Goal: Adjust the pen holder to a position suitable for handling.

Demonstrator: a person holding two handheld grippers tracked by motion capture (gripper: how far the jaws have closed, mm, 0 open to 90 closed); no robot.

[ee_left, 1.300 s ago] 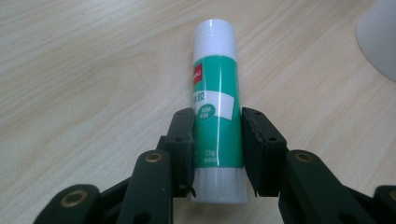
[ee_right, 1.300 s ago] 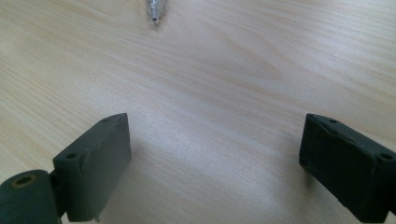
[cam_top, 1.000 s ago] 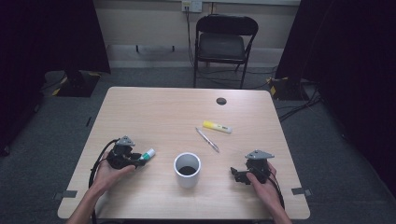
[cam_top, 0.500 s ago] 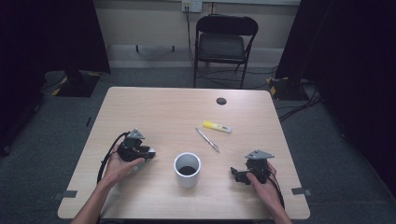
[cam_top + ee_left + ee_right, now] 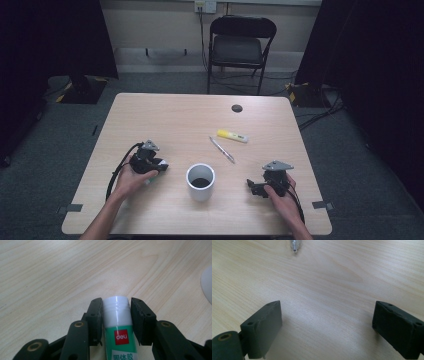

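Observation:
A white and green glue stick (image 5: 117, 325) with a red "deli" label sits between the jaws of my left gripper (image 5: 116, 315), which is shut on it just above the wooden table. In the high view the left gripper (image 5: 159, 165) lies left of the white cup (image 5: 201, 181), its jaws toward the cup. My right gripper (image 5: 327, 322) rests low on the table at the front right, its jaws wide open with bare wood between them. In the high view the right gripper (image 5: 253, 185) points left toward the cup. The cup's edge (image 5: 207, 285) shows at the right of the left gripper view.
A silver pen (image 5: 222, 149) and a yellow highlighter (image 5: 232, 135) lie beyond the cup. The pen's tip (image 5: 294, 245) shows at the top of the right gripper view. A dark round cable hole (image 5: 237, 108) is near the table's far edge. A black folding chair (image 5: 239, 47) stands behind the table.
My left gripper has moved right, toward the cup, carrying the glue stick and turning so the stick is now mostly hidden in the high view. The right gripper has stayed put.

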